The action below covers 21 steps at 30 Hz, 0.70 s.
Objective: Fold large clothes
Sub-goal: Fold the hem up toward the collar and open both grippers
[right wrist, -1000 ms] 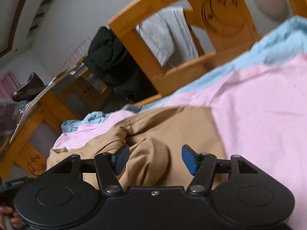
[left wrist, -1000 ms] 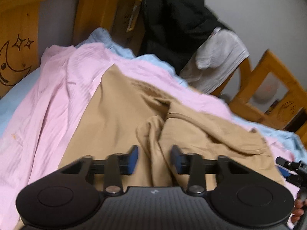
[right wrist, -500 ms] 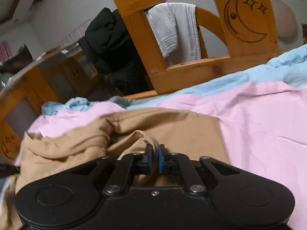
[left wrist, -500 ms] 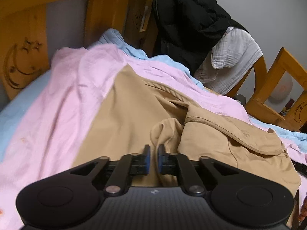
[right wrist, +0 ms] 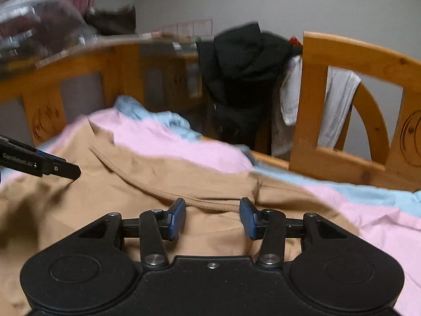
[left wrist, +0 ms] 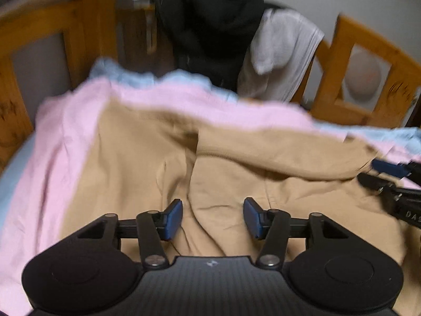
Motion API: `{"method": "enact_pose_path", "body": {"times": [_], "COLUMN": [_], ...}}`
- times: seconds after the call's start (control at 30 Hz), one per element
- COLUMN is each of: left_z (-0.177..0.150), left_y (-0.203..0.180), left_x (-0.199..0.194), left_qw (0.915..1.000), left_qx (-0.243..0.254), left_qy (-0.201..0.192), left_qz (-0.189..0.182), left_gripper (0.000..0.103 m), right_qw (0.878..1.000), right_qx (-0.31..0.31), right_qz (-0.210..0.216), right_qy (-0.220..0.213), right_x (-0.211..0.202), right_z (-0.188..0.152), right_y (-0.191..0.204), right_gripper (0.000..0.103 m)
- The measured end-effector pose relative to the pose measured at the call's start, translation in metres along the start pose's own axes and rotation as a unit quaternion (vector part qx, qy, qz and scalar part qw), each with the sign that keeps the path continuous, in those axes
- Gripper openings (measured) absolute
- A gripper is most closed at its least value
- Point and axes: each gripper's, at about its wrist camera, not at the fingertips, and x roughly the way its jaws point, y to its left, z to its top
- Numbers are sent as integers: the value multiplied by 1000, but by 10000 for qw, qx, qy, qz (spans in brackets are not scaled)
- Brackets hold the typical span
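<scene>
Two grippers: both black with blue-padded fingers, both spread wide with nothing between the pads.
Left gripper [left wrist: 212, 218]: fills the lower middle of its own view, fingers held apart above rumpled tan cloth; its side also shows at the left edge of the right wrist view [right wrist: 39, 162], tip down at the cloth.
Right gripper [right wrist: 212, 218]: lower middle of its view, fingers wide on either side of a stitched seam in the cloth, gripping nothing; seen too at the right edge of the left wrist view [left wrist: 394, 181].
Garment: a large tan cotton garment [left wrist: 236, 163] lies crumpled across the centre and lower part of both views [right wrist: 158, 184], a fold ridge running from the centre toward the right in the left wrist view.
Surface: a pink bed sheet [left wrist: 52, 158] under the garment, showing at left and along its upper edge; a light blue sheet [right wrist: 368, 192] beyond it, right of centre.
Bed frame: orange pine wooden rails [right wrist: 342, 100] with cut-out panels, across the upper half.
Room: a black jacket [left wrist: 218, 26] and a white-grey towel [left wrist: 284, 52] hang over the rail, upper centre; a plain pale wall [right wrist: 289, 0] behind.
Sharpness: both views are motion-blurred.
</scene>
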Motion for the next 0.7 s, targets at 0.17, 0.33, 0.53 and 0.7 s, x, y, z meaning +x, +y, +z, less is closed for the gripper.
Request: {"method": "enact_pose_path", "body": {"times": [0.17, 0.33, 0.53, 0.7], "left_z": [-3, 3, -1, -3], "left_y": [-11, 0, 11, 19], "left_x": [9, -18, -64, -96], "left_qw": [9993, 9998, 9984, 9971], "left_qx": [309, -64, -437, -580], "left_qy": [105, 116, 150, 421], "left_qz": [170, -135, -335, -267], "left_gripper": [59, 68, 87, 97], "right_qw": [9995, 9979, 9991, 9981], "right_qx": [208, 605, 301, 461], "right_qz": [-171, -165, -119, -183], "right_qy": [179, -173, -271, 353], "right_x": [19, -15, -58, -45], "right_z": [-24, -22, -29, -54], "right_y": [-11, -13, 12, 16], "right_gripper": [50, 49, 55, 55]}}
